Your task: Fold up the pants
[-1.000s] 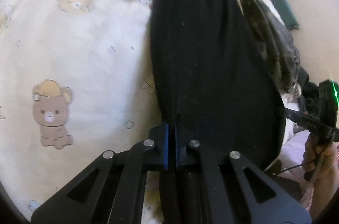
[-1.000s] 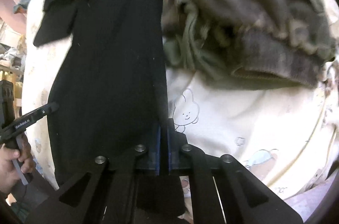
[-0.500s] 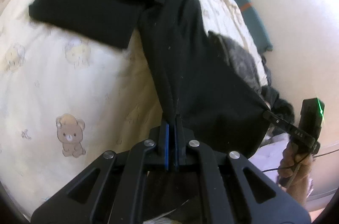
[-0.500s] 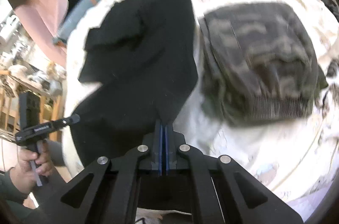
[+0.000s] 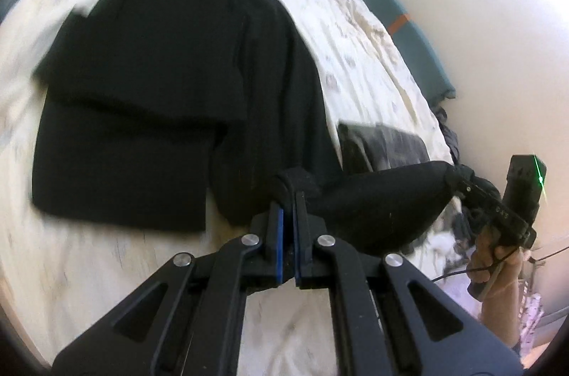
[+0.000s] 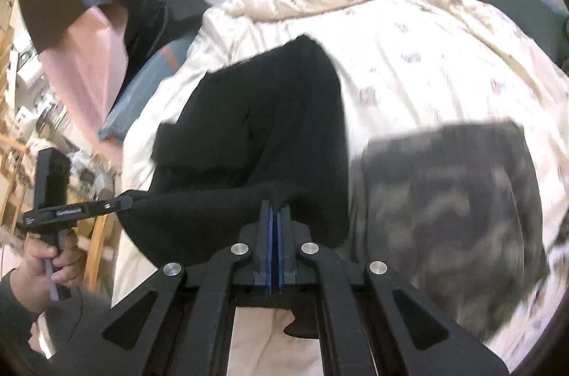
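In the left wrist view we are gripping the black pants (image 5: 170, 98) with the left gripper (image 5: 288, 198), its jaws pinched tight on a bunched corner of cloth just above the centre of the frame. From that pinch the hem edge is stretching taut across to the right gripper (image 5: 458, 180) at the right edge, which a hand (image 5: 498, 265) is carrying, and that one too is closed on the fabric. The far part of the pants is lying flat on the bed (image 5: 355, 56) in the upper left, with one layer already doubled over another there, so we judge a first fold is done and the lengthwise fold of the legs is under way. A grey patterned garment (image 5: 387, 144) is lying just right of the pants.

In the right wrist view we are clamping the right gripper (image 6: 274, 208), jaws fully together, on the near edge of the pants (image 6: 270, 112) at lower centre. The cloth is running up from it toward the middle of the frame, and left along the lifted edge to the left gripper (image 6: 124, 202). The grey garment is blurring across the right side. As we judge it, the held end is not yet laid over the resting part, and smoothing is left to do
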Demonstrator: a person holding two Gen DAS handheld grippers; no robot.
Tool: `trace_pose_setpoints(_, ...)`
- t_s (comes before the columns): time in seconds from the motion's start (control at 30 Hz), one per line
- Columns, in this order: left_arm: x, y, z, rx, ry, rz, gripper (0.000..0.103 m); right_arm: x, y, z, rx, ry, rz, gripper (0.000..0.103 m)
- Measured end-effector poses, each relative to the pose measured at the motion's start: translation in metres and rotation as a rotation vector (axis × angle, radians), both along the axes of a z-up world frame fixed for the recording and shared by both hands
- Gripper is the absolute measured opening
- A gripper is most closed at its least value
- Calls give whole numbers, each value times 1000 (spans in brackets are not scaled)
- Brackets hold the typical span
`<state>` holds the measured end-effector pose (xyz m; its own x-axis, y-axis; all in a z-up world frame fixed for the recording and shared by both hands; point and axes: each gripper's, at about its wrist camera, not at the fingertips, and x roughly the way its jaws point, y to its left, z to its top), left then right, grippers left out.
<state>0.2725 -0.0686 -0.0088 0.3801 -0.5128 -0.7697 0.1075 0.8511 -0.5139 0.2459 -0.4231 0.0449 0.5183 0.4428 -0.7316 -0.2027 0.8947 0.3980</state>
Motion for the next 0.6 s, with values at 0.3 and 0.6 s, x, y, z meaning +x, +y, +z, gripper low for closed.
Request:
trace_pose_setpoints(0.3,158,5,-46,4,19,106,3,165,-1,-49,-3,20,-90,0)
trace_pose_setpoints(0.6,224,-22,-142,304,72,97,28,265,29,-160,-211,234,-192,10)
